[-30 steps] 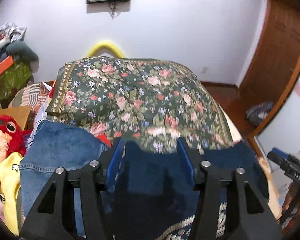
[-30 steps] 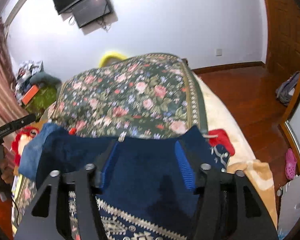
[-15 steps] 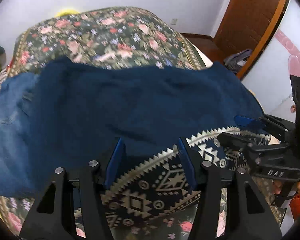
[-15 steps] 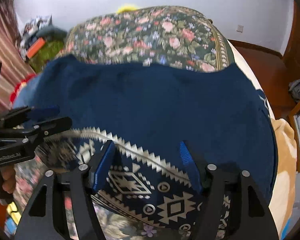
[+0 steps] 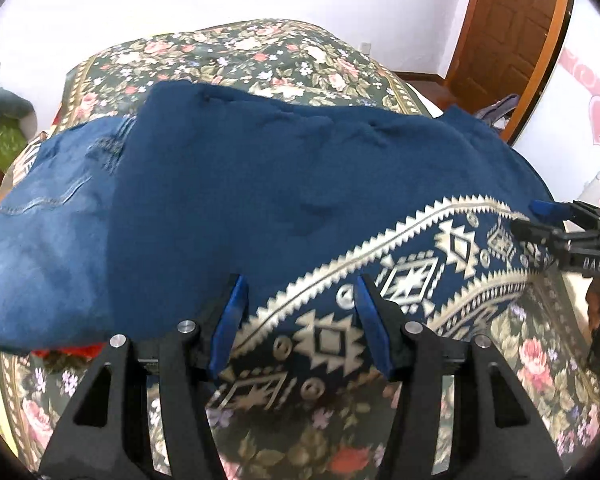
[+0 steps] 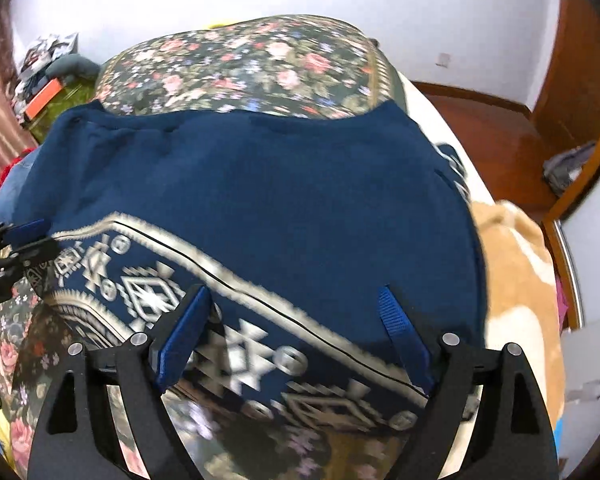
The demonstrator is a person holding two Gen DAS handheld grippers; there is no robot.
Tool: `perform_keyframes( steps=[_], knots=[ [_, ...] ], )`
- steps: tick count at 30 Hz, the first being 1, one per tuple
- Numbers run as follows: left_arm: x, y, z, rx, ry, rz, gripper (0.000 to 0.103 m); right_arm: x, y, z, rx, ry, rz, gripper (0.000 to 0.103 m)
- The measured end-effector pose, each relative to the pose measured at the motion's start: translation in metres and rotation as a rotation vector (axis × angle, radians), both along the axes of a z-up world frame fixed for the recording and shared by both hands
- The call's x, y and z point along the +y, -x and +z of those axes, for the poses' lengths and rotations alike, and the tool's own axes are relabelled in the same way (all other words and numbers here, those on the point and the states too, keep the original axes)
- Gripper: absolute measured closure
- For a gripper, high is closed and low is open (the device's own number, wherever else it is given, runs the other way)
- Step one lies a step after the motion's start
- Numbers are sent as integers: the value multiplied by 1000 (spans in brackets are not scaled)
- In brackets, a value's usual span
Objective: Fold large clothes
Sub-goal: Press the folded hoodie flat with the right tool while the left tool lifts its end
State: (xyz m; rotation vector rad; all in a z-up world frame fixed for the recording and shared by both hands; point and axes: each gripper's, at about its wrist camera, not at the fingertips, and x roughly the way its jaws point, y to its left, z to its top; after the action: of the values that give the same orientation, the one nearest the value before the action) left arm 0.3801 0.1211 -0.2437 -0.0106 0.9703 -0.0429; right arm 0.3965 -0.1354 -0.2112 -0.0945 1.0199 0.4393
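Both of your grippers point steeply down at the bed [image 5: 260, 52], side by side over the near edge of the sweater [image 5: 260, 184].

Left gripper [image 5: 298, 320]: its jaws stand about half open, astride the sweater's patterned band [image 5: 416, 276]; whether the blue pads [image 5: 228, 320] still press the cloth you cannot tell from this view.

Right gripper [image 6: 296, 332]: its jaws have just been opening and now stand wide, with the patterned hem between them but the pads clear of it.

The navy sweater lies spread flat across the floral bedspread [image 6: 240, 60], partly covering a pair of jeans [image 5: 44, 216] on its left.

Compared with a second ago, both of your hands have come down: then the sweater hung bunched between the jaws with the bare bedspread behind, and now it rests on the bed.
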Motion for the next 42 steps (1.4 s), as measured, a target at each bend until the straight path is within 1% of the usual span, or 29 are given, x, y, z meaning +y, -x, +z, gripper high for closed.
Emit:
perform_keyframes(
  steps=[4, 6, 9, 12, 15, 18, 19, 21, 22, 26, 27, 30, 32, 34, 35, 37, 39, 42],
  knots=[
    [8, 14, 1, -2, 19, 28, 47, -26, 5, -1, 16, 6, -65, 19],
    [13, 21, 0, 2, 10, 59, 47, -36, 9, 0, 27, -3, -75, 19],
    [20, 27, -5, 22, 36, 97, 47, -44, 15, 5, 34, -5, -88, 19],
    [33, 38, -5, 33, 49, 159, 47, -45, 20, 10, 26, 11, -98, 19],
    [49, 51, 1, 32, 95, 217, 47, -46, 27, 17, 26, -11, -95, 19],
    [69, 63, 7, 12, 135, 302, 44, -42, 33, 25, 8, -23, -91, 19],
    [76, 67, 7, 14, 168, 323, 41, -40, 36, 28, 3, -28, -86, 19],
    [87, 74, 3, 33, 269, 342, 40, -34, 41, 32, -11, -28, -72, 19],
    [90, 76, 1, 38, 305, 342, 40, -31, 42, 32, -16, -24, -65, 19],
    [87, 82, -14, 58, 452, 319, 38, -19, 46, 33, -4, -48, -35, 19],
    [85, 80, -20, 66, 502, 306, 37, -15, 46, 32, 7, -56, -26, 19],
    [74, 71, -35, 107, 612, 258, 37, -5, 46, 31, 17, -56, -10, 19],
    [66, 63, -38, 114, 625, 222, 37, 2, 46, 31, 15, -49, 6, 19],
    [64, 49, -42, 119, 640, 212, 37, 7, 46, 32, 5, -38, 21, 19],
    [65, 44, -47, 128, 670, 218, 37, 9, 46, 32, 0, -31, 32, 19],
    [71, 32, -58, 154, 757, 235, 35, 12, 47, 33, -7, -25, 50, 19],
    [81, 23, -64, 141, 842, 261, 33, 13, 48, 34, -10, -25, 53, 19],
    [93, 12, -71, 115, 928, 300, 33, 13, 45, 32, 1, -36, 45, 19]
  ],
)
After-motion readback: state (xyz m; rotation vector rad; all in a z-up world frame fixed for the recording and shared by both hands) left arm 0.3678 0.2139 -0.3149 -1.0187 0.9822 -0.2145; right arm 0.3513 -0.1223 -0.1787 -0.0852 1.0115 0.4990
